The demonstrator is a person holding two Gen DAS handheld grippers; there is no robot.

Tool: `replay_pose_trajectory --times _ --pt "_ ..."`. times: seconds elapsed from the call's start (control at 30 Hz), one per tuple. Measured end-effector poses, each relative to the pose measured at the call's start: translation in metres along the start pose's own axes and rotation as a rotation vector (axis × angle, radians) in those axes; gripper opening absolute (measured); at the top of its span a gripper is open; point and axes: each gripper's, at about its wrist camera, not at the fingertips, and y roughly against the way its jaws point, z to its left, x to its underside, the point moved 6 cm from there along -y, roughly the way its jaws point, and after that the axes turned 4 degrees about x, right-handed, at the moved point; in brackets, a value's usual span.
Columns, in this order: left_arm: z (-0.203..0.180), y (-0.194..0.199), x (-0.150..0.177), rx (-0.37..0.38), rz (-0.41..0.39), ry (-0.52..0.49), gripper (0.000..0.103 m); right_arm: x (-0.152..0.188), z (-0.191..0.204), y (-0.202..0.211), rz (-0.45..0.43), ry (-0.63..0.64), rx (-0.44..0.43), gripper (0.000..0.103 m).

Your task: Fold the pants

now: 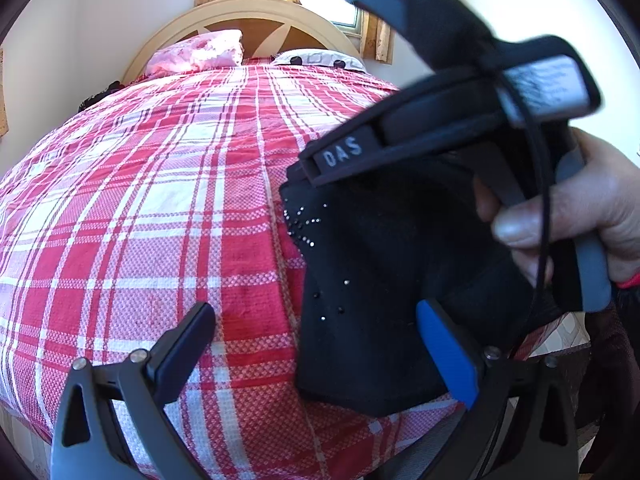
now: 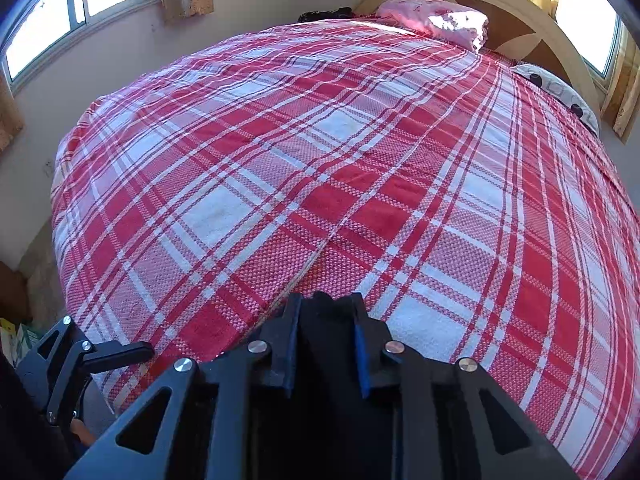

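Note:
Black pants dotted with small shiny studs hang bunched over the near right part of the red-and-white plaid bed. My right gripper, held by a hand, comes in from the upper right and pinches the top of the bunch. In the right wrist view my right gripper is shut on a fold of the black pants. My left gripper stands open just in front of the fabric, its pads off it. One left gripper finger shows at the lower left.
The plaid cover spreads flat across the bed. A pink pillow and a white spotted pillow lie against the curved headboard. Windows with curtains line the walls; the bed's near edge is at the bottom.

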Motion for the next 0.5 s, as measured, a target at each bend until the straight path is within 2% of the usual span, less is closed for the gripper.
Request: replay_pose_trajectory --times 0.07,0.13,0.23,0.33,0.5 --pt "0.000 0.000 0.000 -0.006 -0.001 0.003 0.103 -0.002 -0.008 -0.005 0.004 -0.065 0.017 0.016" --pt "-0.001 0.000 0.001 -0.011 0.000 0.005 0.103 -0.006 -0.016 -0.007 -0.028 -0.124 0.060 0.012" --pt "-0.003 0.001 0.002 -0.009 0.003 0.005 0.102 0.000 -0.030 -0.011 -0.055 -0.241 0.060 0.010" --pt "-0.004 0.003 0.004 -0.008 0.005 0.003 0.101 0.007 -0.041 -0.005 -0.080 -0.284 0.079 0.010" --pt "-0.003 0.008 0.009 0.005 0.007 0.005 0.100 0.010 -0.052 0.002 -0.087 -0.363 0.028 0.010"
